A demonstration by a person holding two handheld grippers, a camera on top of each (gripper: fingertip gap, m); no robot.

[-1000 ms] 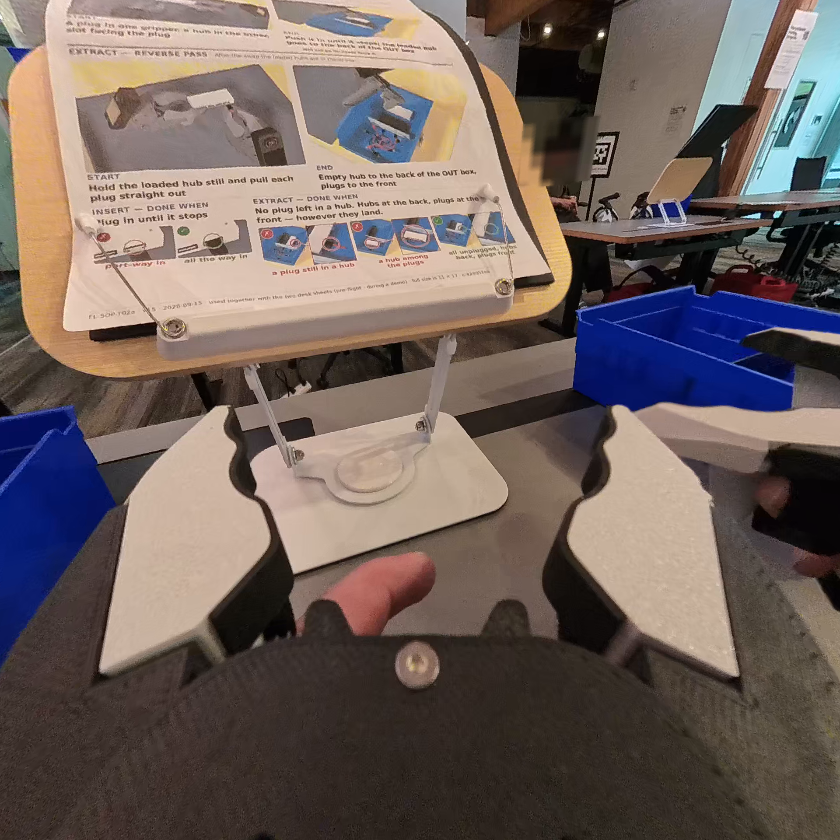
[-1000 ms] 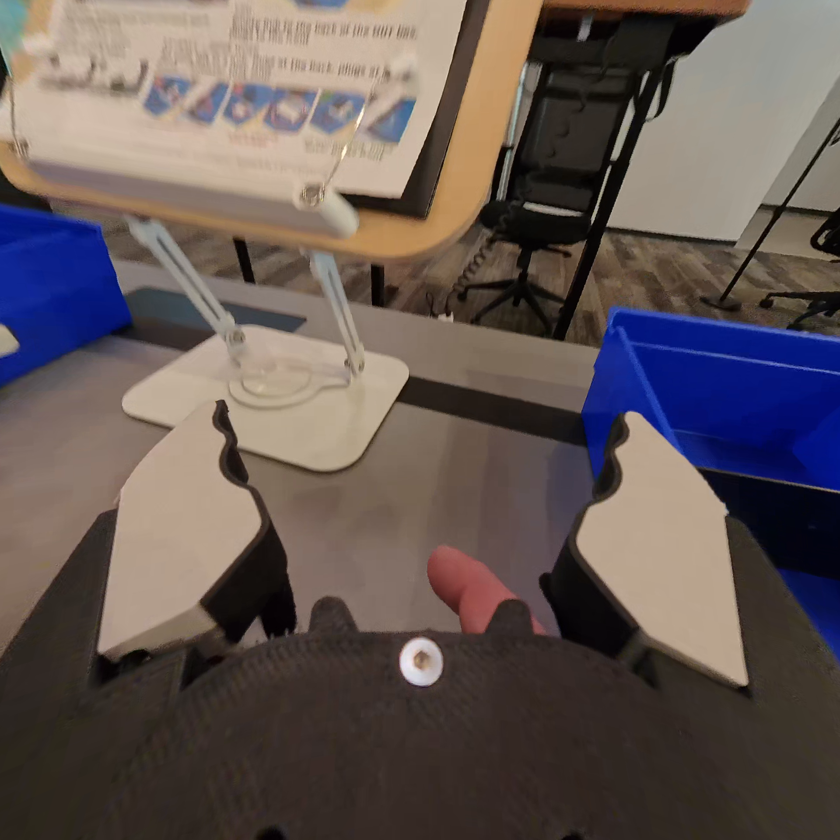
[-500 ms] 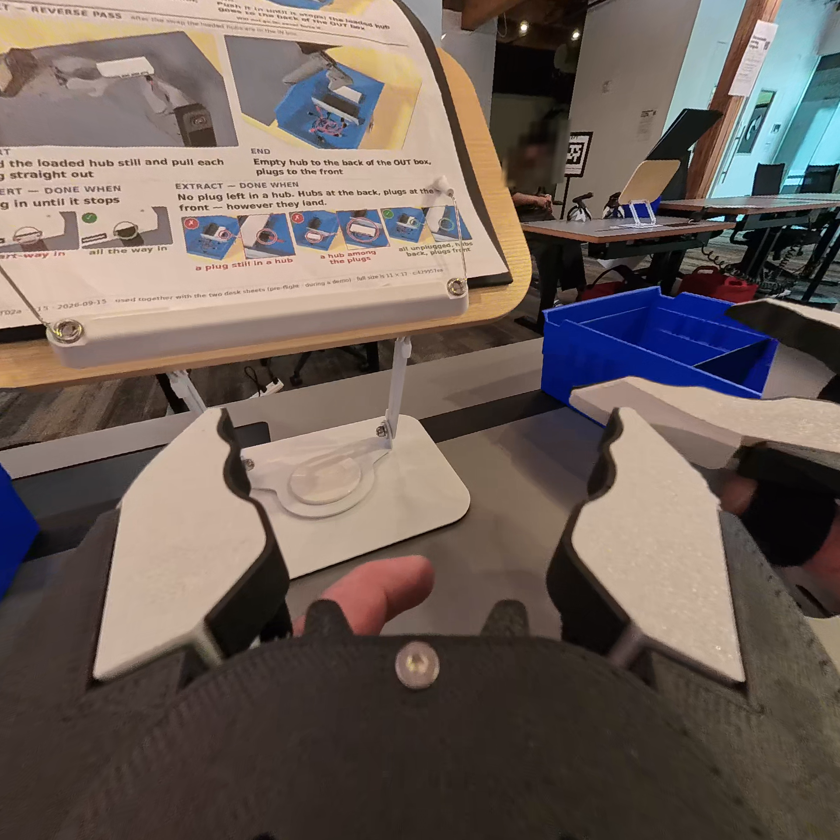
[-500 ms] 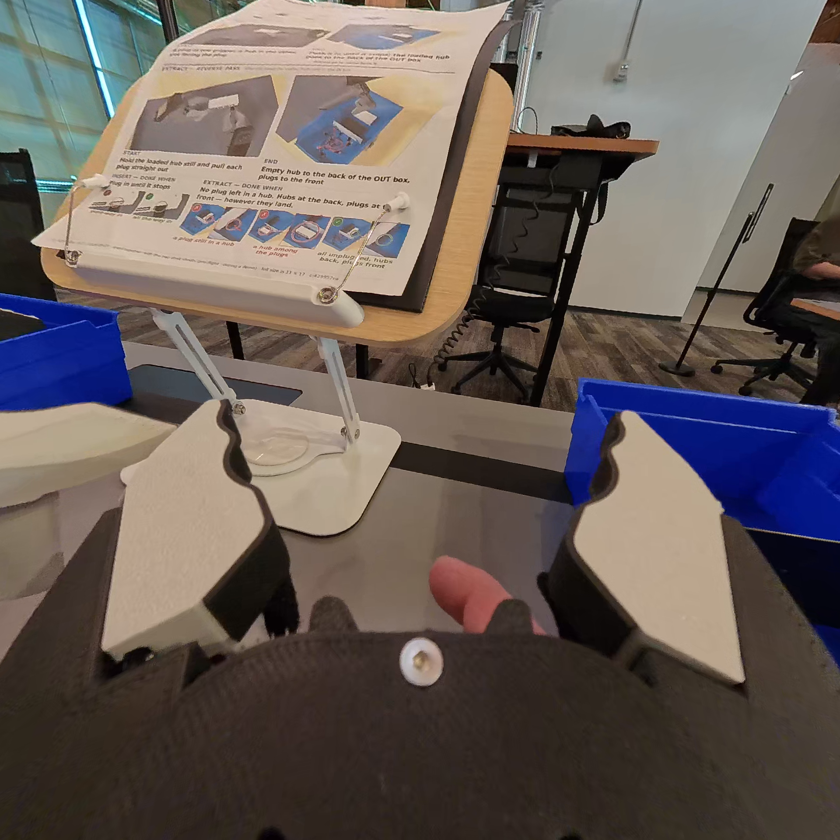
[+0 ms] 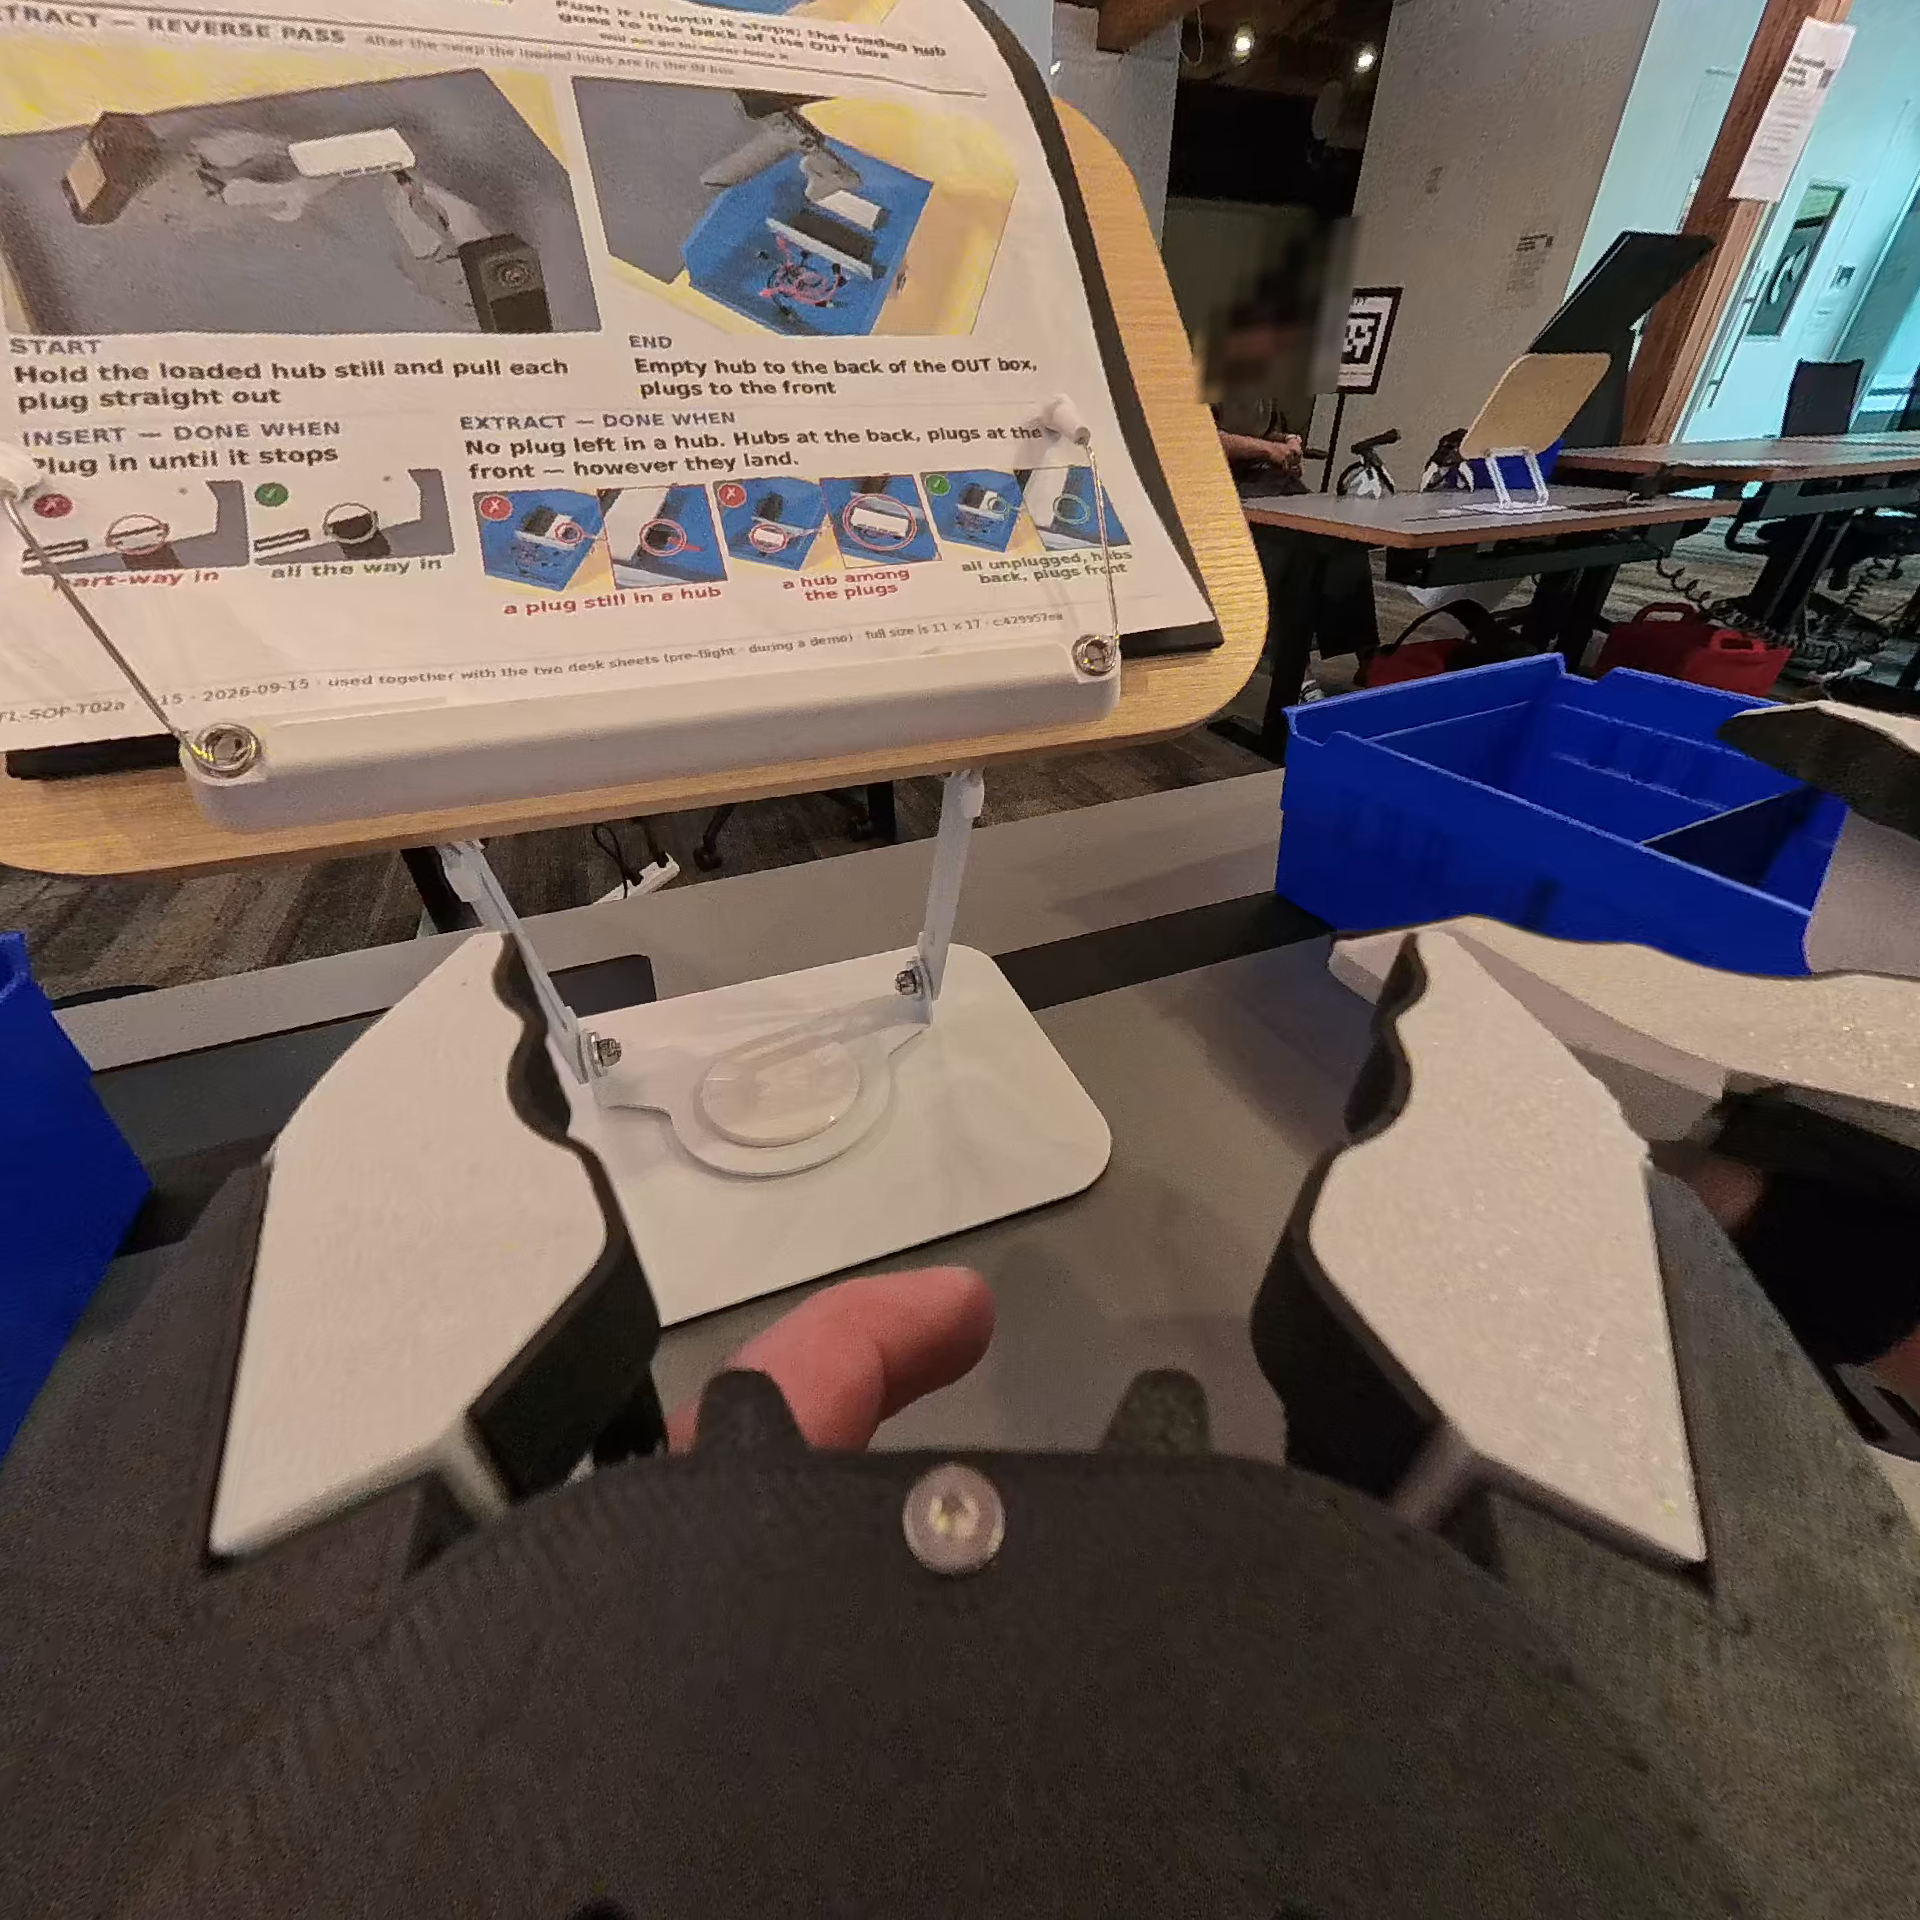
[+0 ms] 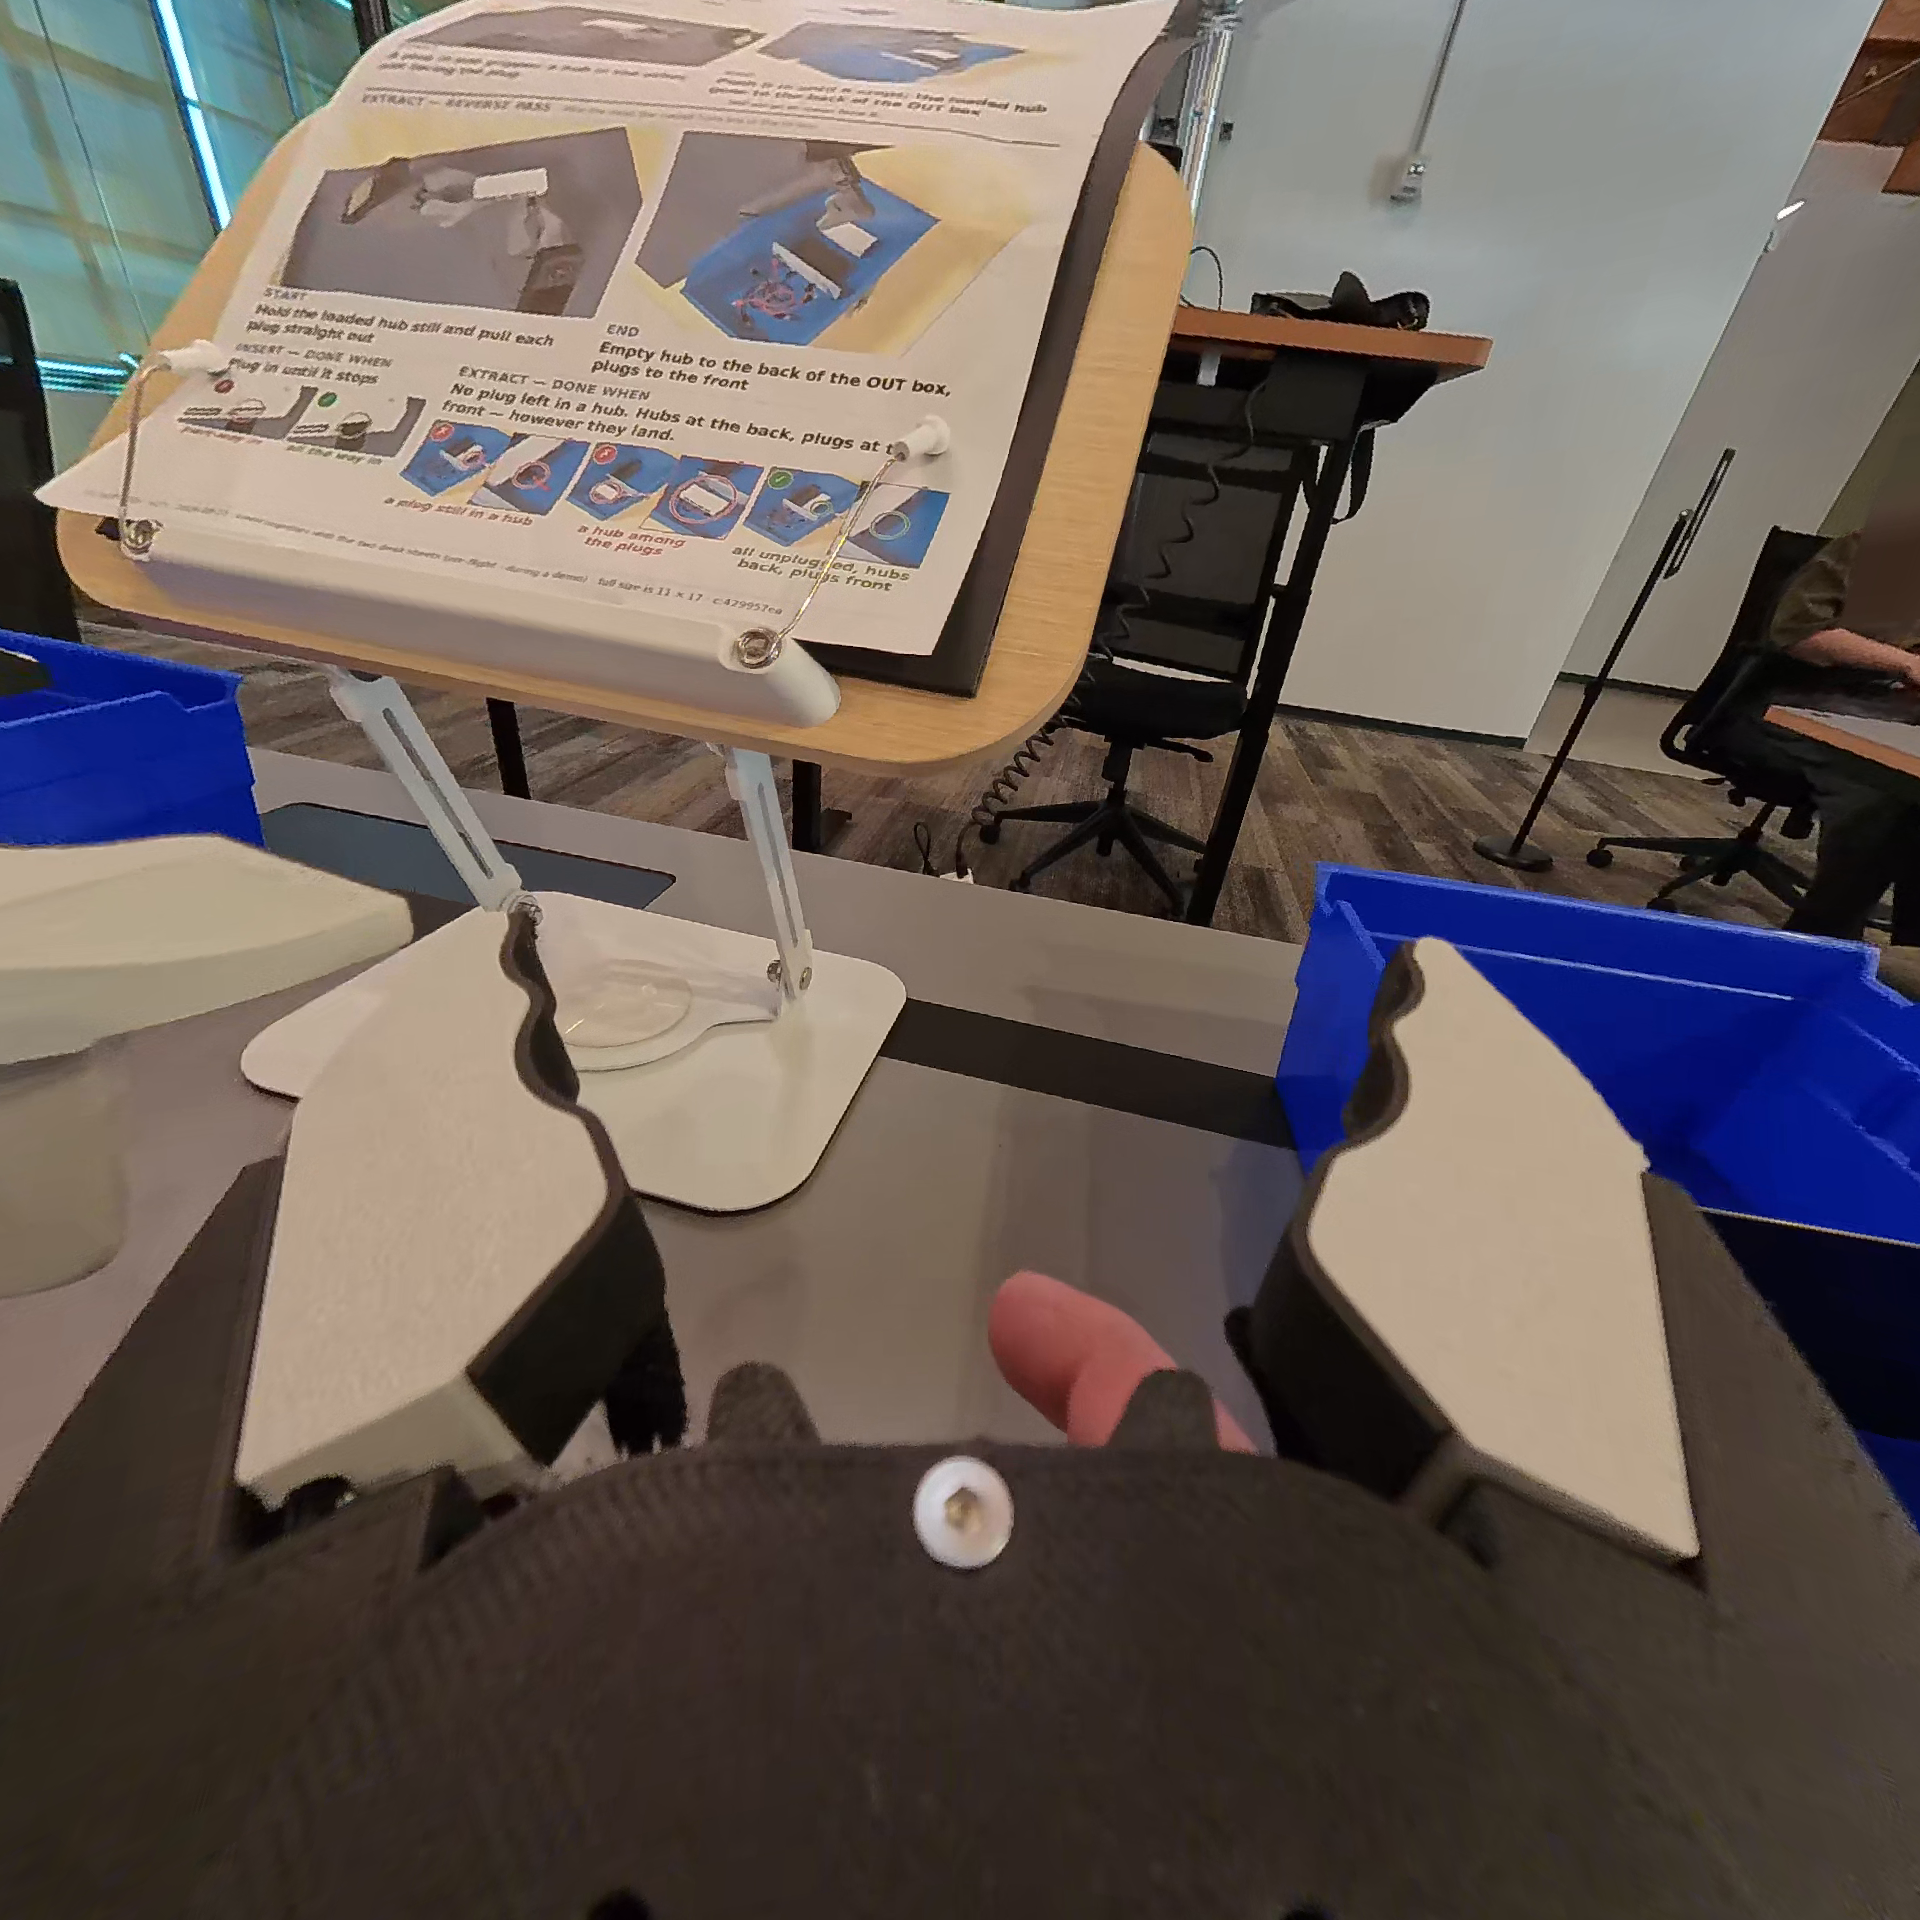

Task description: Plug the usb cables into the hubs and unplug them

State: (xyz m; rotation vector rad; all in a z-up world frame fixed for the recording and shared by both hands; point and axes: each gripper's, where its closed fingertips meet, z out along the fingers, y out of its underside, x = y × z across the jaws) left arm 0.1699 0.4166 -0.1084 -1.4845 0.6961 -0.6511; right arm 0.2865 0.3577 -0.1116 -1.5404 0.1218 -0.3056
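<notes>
A printed instruction sheet [image 5: 582, 343] with photos, black headings, red and green captions and small tick and cross marks sits clipped on a tilted wooden document stand [image 6: 935, 727], whose white base plate [image 5: 935, 1164] rests on the grey bench [image 5: 1174, 1049]; further paper notices hang on a pillar far behind. The left tongs [image 5: 956, 940] are held level above the bench, pointing at the stand's base, their white fingers [image 5: 416, 1195] spread wide with nothing between them, and a fingertip [image 5: 873, 1351] of the person holding them shows under the body. The right tongs [image 6: 961, 951] hang the same way, wide apart and bare, just beside the left ones, with a fingertip [image 6: 1070, 1351] below. A blue divided bin [image 5: 1538, 821] stands on the bench to the right, another blue bin [image 6: 114, 738] to the left. No USB cables or hubs can be seen in either view.
</notes>
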